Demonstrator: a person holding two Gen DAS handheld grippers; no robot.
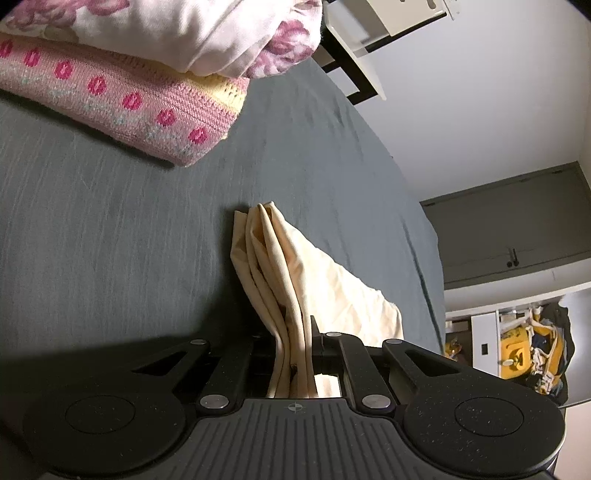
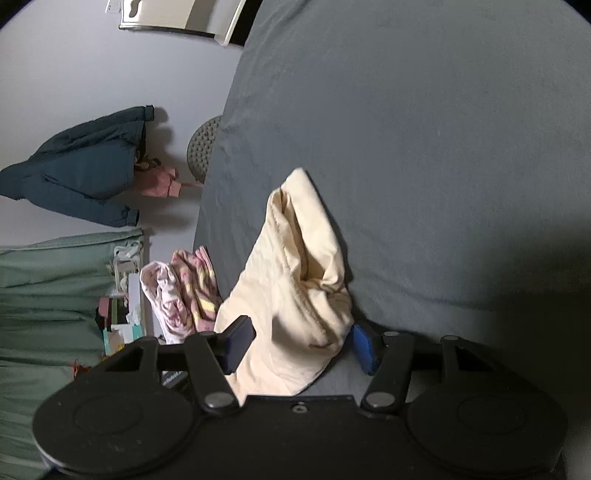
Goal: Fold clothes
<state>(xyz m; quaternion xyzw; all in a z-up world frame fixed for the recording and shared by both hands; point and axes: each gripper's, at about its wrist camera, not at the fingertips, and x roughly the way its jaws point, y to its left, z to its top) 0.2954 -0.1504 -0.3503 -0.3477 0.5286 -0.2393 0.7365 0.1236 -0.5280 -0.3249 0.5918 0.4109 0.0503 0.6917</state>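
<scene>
Dim indoor light, heavy shadow across the lower right, fisheye bending and dark corners.

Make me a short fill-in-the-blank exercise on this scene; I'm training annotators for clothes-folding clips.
1. The left gripper is shut on the ____ garment.
2. The right gripper has its jaws ____ around that garment.
3. The garment lies on a ____ bedsheet.
4. The floral cloth rests on top of a pink ____ blanket.

Missing words: cream; open; grey; knitted
</scene>
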